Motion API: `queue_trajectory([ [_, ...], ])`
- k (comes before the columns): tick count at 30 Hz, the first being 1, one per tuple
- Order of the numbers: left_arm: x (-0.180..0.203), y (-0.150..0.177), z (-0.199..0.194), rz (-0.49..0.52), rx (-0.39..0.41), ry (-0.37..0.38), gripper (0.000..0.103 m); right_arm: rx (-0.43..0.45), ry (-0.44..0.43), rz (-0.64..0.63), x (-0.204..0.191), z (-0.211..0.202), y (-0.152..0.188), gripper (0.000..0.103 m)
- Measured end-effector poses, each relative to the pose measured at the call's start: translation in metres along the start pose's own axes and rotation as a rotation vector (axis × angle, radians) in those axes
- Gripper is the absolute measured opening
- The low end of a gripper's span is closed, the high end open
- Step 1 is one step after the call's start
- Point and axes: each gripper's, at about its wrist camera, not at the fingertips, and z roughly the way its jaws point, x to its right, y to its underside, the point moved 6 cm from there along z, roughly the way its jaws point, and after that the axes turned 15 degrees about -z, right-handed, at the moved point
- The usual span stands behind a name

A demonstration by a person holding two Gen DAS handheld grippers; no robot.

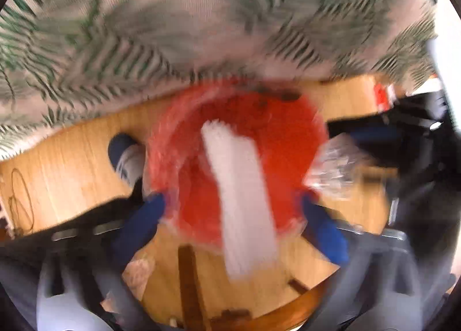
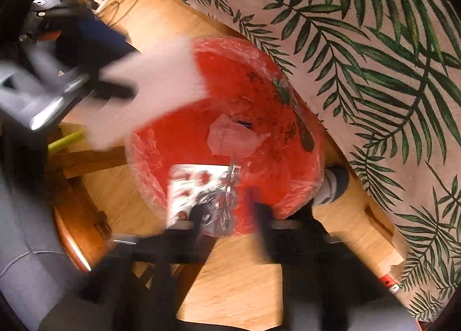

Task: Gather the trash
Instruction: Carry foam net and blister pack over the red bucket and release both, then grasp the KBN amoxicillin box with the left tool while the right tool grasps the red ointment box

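Observation:
A red bin (image 1: 288,135) lined with clear plastic stands on the wooden floor below both grippers. My left gripper (image 1: 233,200) is open over it, and a white paper strip (image 1: 242,195), blurred, hangs loose between the blue fingers (image 1: 144,224), touching neither. In the right wrist view the same strip (image 2: 149,77) smears beside the left gripper (image 2: 112,66). My right gripper (image 2: 227,207) is open above the bin's (image 2: 178,135) near rim. A crinkled clear wrapper with red print (image 2: 201,187) lies loose by its left finger. A crumpled pale scrap (image 2: 233,141) rests inside the bin.
A palm-leaf rug (image 2: 374,72) lies beyond the bin. A person's foot in a grey and blue sock (image 1: 124,155) stands against the bin. A wooden stool (image 1: 190,282) is close below. A cable (image 1: 20,195) lies on the floor, with a red-and-white packet (image 1: 384,95) further off.

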Motion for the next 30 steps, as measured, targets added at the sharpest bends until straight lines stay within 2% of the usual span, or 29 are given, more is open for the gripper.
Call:
queue_trajectory([
  [1,-0.001,-0.001,-0.006,0.006,0.014,-0.013,0.097,0.033,-0.004,-0.003,0.000,-0.006,0.001,0.097],
  [3,-0.002,-0.005,-0.020,0.021,0.059,-0.054,0.097,0.048,0.015,0.006,0.005,-0.013,0.005,0.098],
  [7,0.002,-0.013,-0.058,0.025,0.147,-0.004,0.097,0.148,0.077,0.015,0.008,-0.053,0.007,0.098],
  [12,0.018,-0.031,-0.116,0.074,0.338,0.022,0.097,0.319,0.148,0.079,0.024,-0.124,0.009,0.098],
  [16,0.029,-0.055,-0.164,0.112,0.470,0.046,0.097,0.448,0.215,0.154,0.049,-0.184,0.015,0.098],
  [19,0.032,-0.082,-0.193,0.148,0.562,0.006,0.097,0.528,0.278,0.208,0.074,-0.222,0.018,0.098],
  [21,0.038,-0.100,-0.211,0.169,0.615,0.005,0.097,0.567,0.330,0.242,0.093,-0.245,0.022,0.098],
  [25,0.041,-0.143,-0.230,0.197,0.668,0.022,0.097,0.629,0.387,0.311,0.135,-0.278,0.024,0.098],
  [30,0.039,-0.193,-0.236,0.197,0.686,0.028,0.097,0.694,0.387,0.387,0.192,-0.303,0.020,0.098],
])
